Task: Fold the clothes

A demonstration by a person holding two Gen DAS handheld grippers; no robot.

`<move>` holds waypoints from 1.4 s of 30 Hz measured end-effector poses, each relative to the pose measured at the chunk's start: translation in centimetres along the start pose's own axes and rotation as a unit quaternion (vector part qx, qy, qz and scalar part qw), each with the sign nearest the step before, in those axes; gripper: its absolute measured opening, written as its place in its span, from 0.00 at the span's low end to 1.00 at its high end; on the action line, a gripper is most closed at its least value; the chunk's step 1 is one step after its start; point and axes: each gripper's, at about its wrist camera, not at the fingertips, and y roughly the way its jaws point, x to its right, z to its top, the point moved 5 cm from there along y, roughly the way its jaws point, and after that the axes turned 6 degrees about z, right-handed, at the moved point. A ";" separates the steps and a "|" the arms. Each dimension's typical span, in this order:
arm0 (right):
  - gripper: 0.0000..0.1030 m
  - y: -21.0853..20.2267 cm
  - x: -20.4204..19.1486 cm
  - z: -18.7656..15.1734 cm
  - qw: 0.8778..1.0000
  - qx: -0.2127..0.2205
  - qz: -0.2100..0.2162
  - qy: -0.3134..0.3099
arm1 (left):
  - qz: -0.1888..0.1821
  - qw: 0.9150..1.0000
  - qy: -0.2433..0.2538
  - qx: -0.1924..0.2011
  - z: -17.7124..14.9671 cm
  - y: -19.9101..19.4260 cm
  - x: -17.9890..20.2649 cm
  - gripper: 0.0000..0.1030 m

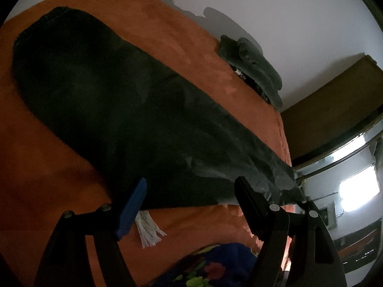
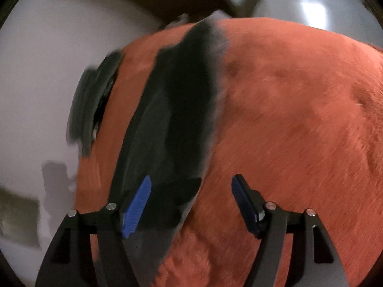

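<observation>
both the left gripper [image 1: 190,204] and the right gripper [image 2: 191,203] hover with jaws spread, grasping nothing, over dark sweatpants [image 1: 115,110] lying flat, lengthwise on the orange blanket [image 1: 43,167].

One dark garment [image 1: 115,100] lies spread on one orange blanket [image 1: 36,162]. One grey folded pile [image 1: 253,71] sits at the far edge by the wall. One white tassel [image 1: 148,229] and one floral cloth [image 1: 215,267] lie near. Two grippers, left [image 1: 191,205] and right [image 2: 191,203], each show two fingers.
</observation>
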 end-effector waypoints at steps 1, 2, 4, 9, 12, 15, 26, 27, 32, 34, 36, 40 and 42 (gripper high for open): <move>0.68 -0.1 0.5 1.1 1.000 0.010 0.009 0.018 | -0.002 1.000 -0.001 -0.003 -0.1 0.1 0.0 0.75; 0.68 -0.2 0.8 1.8 0.999 0.016 0.017 0.028 | -0.003 1.000 -0.001 -0.005 -0.2 0.2 0.0 0.75; 0.68 -0.2 1.7 3.6 0.997 0.033 0.032 0.054 | -0.006 1.000 -0.003 -0.010 -0.3 0.4 0.0 0.75; 0.68 1.3 1.8 6.4 0.996 0.040 0.047 0.057 | -0.008 1.000 -0.005 -0.021 -0.7 1.0 -0.1 0.75; 0.68 2.8 0.9 7.6 0.999 0.029 0.036 0.012 | 0.000 1.000 -0.005 -0.025 -0.8 1.4 -0.3 0.75; 0.68 4.3 0.4 8.9 0.999 0.023 0.026 -0.015 | 0.008 1.000 -0.005 -0.030 -0.9 1.8 -0.5 0.75; 0.18 4.8 -7.0 11.3 0.984 0.045 -0.045 -0.164 | 0.029 0.999 -0.005 -0.042 -1.2 2.9 -0.9 0.75; 0.17 4.5 -8.4 11.0 0.981 0.052 -0.049 -0.179 | 0.027 0.999 -0.004 -0.041 -1.2 2.7 -0.9 0.75; 0.14 2.5 -16.9 6.8 0.965 0.062 -0.016 -0.253 | 0.020 0.999 -0.009 -0.035 -1.0 2.0 -1.0 0.75; 0.13 2.5 -21.6 2.6 0.949 0.051 0.003 -0.310 | 0.015 0.999 -0.017 -0.031 -0.6 1.5 -1.3 0.75; 0.13 2.8 -25.6 -2.1 0.929 0.038 0.015 -0.367 | 0.009 0.999 -0.026 -0.024 -0.2 0.8 -1.7 0.75; 0.13 5.6 -32.4 -16.2 0.871 -0.019 0.050 -0.488 | 0.007 0.999 -0.038 -0.007 0.6 -0.6 -2.6 0.75; 0.13 7.1 -33.7 -23.3 0.842 -0.057 0.067 -0.532 | 0.020 0.999 -0.046 0.009 1.2 -1.6 -3.7 0.75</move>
